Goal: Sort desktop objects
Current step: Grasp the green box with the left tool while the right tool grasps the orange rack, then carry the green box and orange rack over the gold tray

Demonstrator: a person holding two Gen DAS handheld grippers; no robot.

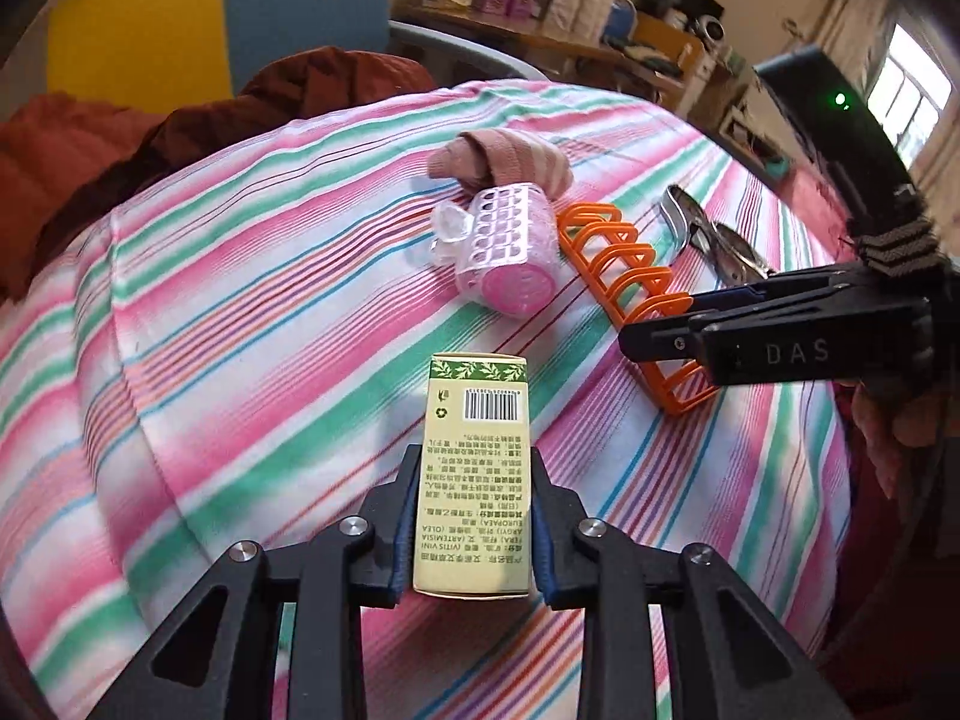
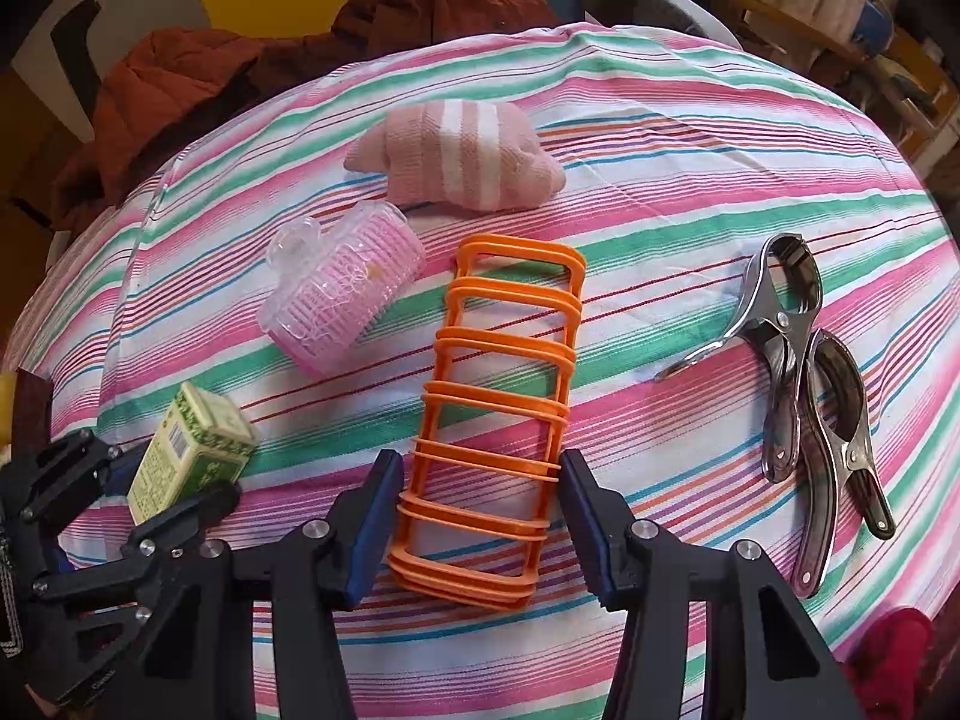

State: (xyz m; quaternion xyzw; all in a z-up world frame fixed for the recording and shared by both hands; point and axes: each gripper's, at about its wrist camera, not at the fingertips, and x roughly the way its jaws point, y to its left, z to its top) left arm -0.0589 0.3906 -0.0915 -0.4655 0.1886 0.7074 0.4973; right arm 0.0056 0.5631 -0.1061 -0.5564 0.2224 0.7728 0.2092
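Green-and-cream box [image 1: 474, 480] is sitting clamped in the left gripper [image 1: 474, 531] jaws at 6 o'clock on the striped worktop [image 1: 240, 312]; lifting it off comes next, I judge.

Orange rack [image 2: 498, 414] is lying between the right gripper [image 2: 480, 522] jaws, standing narrow, pads seemingly not yet pressing; closing follows. Clamps [image 2: 804, 396] are waiting at 3 o'clock.

Striped cloth [image 2: 690, 138] – sock [image 2: 462, 156], roller [image 2: 342, 300], rack [image 2: 498, 408], clips [image 2: 804, 384].
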